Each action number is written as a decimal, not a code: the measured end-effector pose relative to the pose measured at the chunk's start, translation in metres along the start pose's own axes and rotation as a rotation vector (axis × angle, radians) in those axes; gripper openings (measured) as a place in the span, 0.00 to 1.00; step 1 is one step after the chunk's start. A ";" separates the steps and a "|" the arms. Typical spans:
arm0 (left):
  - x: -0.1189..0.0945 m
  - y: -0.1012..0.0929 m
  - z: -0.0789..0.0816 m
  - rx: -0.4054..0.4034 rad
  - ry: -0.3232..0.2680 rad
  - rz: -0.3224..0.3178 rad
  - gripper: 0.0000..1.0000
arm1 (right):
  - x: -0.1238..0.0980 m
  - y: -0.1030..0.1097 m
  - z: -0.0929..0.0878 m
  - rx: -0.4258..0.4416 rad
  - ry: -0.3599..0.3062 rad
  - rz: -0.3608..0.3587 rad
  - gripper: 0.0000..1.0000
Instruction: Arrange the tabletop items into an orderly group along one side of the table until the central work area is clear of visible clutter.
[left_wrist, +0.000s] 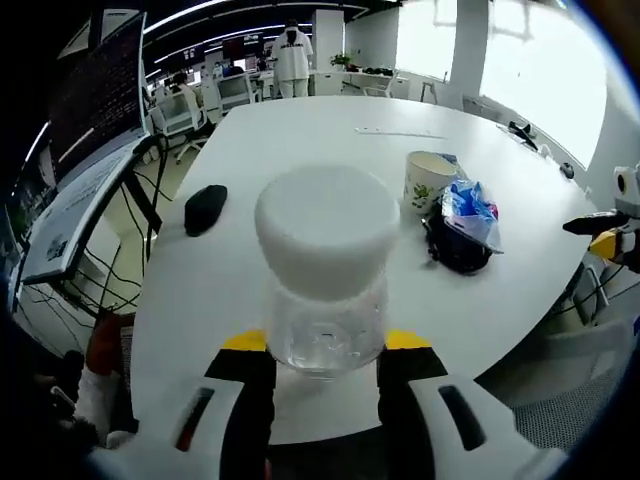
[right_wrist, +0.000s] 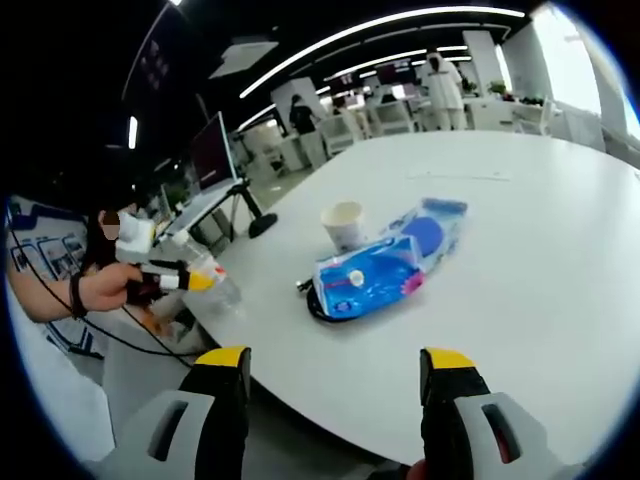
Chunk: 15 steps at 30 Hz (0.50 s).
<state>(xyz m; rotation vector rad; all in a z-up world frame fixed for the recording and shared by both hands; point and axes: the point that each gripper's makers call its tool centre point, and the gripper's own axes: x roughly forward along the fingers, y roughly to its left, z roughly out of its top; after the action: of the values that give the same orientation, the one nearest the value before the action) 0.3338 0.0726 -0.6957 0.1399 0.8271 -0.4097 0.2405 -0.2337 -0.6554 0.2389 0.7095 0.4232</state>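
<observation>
A clear plastic jar (left_wrist: 327, 300) with a wide white lid stands upright between the jaws of my left gripper (left_wrist: 327, 352), which is shut on its lower body at the near table edge. From the right gripper view the same jar (right_wrist: 212, 277) shows at the table's left edge, held by the left gripper (right_wrist: 190, 281). My right gripper (right_wrist: 335, 365) is open with nothing between its jaws, held off the near edge. A paper cup (right_wrist: 344, 224), a blue plastic packet (right_wrist: 385, 268) on a black item, and a black mouse (left_wrist: 205, 208) lie on the white table (right_wrist: 520, 240).
A monitor (right_wrist: 213, 150) on a stand sits beside the table's far left corner. Office chairs (left_wrist: 180, 108) and desks stand beyond the table, with a person in white (left_wrist: 292, 58) at the back. A thin white strip (left_wrist: 400, 132) lies near the far edge.
</observation>
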 end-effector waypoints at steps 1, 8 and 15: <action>0.000 0.000 -0.001 -0.008 -0.001 -0.001 0.39 | 0.000 0.000 0.000 0.000 0.000 0.000 0.70; 0.004 -0.002 -0.007 -0.037 0.004 -0.036 0.42 | 0.004 0.001 0.001 -0.002 0.004 0.004 0.70; 0.005 -0.004 -0.001 -0.006 -0.037 -0.073 0.46 | 0.006 -0.001 0.004 0.001 0.004 0.002 0.70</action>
<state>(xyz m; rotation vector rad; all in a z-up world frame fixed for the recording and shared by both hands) 0.3348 0.0679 -0.7004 0.0964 0.7982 -0.4770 0.2474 -0.2327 -0.6565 0.2395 0.7138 0.4251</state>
